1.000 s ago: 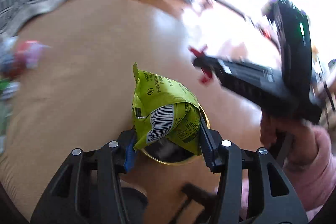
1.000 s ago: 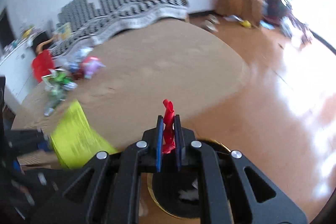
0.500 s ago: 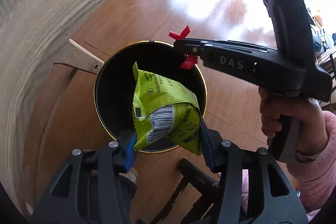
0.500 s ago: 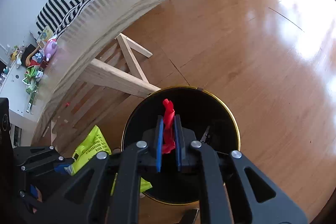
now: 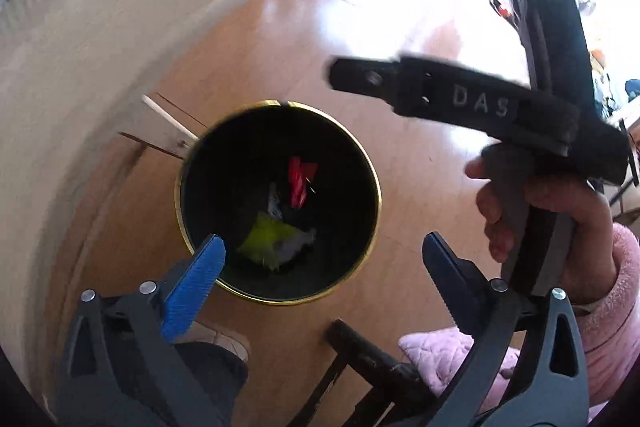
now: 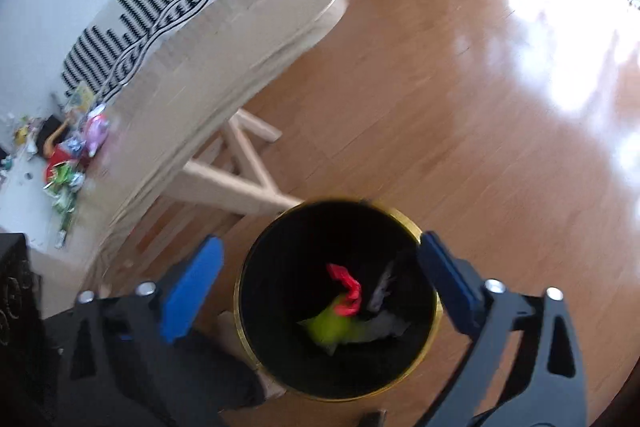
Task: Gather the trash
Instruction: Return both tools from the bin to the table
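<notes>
- Left wrist view: your left claw (image 5: 322,255) stands wide open and empty above the black bin (image 5: 362,247) with the gold rim, which sits on the wooden floor (image 5: 400,39) beside the tabletop (image 5: 100,27). Its jaws have just been opening; the yellow-green wrapper (image 5: 266,237) that was pinched between them half a second ago now lies blurred in the bin, with the red scrap (image 5: 299,179) above it.
- The right claw (image 5: 334,77) crosses this view; only one blurred finger shows, gripped by a hand (image 5: 548,223) in a pink sleeve (image 5: 616,303).
- Right wrist view: your right claw (image 6: 320,267) is spread wide with nothing between its pads, jaws just opened. The red scrap (image 6: 347,287) it clamped earlier sits inside the bin (image 6: 432,327) on the yellow-green wrapper (image 6: 330,327); grey bits beside them are too smeared to identify.
</notes>
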### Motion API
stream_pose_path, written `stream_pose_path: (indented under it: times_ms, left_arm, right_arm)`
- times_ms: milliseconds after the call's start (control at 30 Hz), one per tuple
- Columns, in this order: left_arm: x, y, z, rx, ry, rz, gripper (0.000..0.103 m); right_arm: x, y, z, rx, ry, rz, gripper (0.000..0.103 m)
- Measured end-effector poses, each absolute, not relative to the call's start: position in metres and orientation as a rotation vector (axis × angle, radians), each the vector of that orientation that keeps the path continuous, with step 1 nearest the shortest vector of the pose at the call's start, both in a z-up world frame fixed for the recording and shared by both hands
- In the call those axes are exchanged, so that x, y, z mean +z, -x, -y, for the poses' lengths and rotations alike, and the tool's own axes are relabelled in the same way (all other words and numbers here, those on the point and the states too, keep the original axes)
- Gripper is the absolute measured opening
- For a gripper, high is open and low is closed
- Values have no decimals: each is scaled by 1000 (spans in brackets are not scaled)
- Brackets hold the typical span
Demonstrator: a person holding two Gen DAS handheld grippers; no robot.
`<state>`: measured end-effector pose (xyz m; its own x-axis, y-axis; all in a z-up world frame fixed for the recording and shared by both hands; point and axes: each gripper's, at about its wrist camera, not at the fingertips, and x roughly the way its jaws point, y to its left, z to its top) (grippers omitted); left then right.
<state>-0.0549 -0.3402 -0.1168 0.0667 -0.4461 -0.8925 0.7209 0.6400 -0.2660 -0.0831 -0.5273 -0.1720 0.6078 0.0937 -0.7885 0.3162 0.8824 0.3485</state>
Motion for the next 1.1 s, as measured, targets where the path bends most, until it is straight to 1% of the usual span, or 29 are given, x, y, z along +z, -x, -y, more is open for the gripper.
stream_pose_path:
  times_ms: [33, 100, 233, 367, 433, 567, 600, 733, 933, 1100]
  left_arm:
    - [-109, 55, 348, -886, -272, -1197, 96]
    - [-87, 51, 339, -865, -253, -1135, 96]
    - [-46, 40, 304, -775, -223, -998, 97]
    - [-17, 23, 239, -626, -200, -907, 97]
    - [-8, 11, 191, -517, -210, -874, 97]
    - [-19, -18, 105, -278, -220, -893, 97]
    - [-26, -31, 78, -224, -180, -923, 97]
    - [-47, -57, 15, -182, 30, -1008, 97]
    - [-64, -81, 11, -267, 28, -1024, 97]
    - [-75, -101, 2, -301, 55, -1048, 97]
  right_arm:
    - [-170, 84, 527, -165, -460, -917, 97]
    - [-165, 86, 524, -218, -404, -905, 97]
    - [-152, 85, 513, -309, -306, -824, 97]
    - [-143, 72, 488, -261, -231, -802, 97]
    - [-136, 62, 469, -205, -210, -787, 97]
    - [-115, 44, 430, -49, -219, -734, 97]
    - [-110, 43, 422, -21, -224, -723, 97]
    - [-87, 21, 374, 119, -191, -688, 97]
    - [-66, -27, 306, 289, -89, -699, 97]
    - [-66, -67, 248, 416, 14, -716, 97]
